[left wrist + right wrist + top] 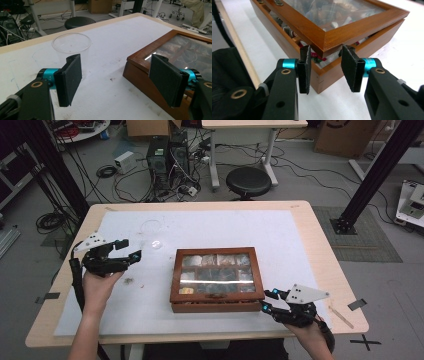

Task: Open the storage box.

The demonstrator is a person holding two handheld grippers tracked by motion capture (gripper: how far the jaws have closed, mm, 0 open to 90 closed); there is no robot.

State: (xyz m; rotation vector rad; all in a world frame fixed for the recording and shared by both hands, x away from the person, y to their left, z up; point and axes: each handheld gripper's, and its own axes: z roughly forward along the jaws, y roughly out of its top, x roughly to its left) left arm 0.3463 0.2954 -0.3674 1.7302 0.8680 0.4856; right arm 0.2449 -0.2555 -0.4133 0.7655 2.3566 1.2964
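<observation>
On the left side of the table, your left gripper sits on the white mat with its jaws wide apart and nothing between them. From the left gripper view you can see a clear cup standing upright just past one jaw, and it looks bare inside. From the high view that cup is only a faint shape, so the close view tells you more.

Next comes the wooden box in the middle of the mat. Its glass lid shows small compartments with little things inside, too blurred to name.

At the box's front right corner is your right gripper. The right gripper view shows what the high view does not: the lid is lifted a little, with a gap under it and small things peeking out. Your jaws are fairly narrow, standing on each side of the lid's corner. I cannot tell if the pads press on it.
</observation>
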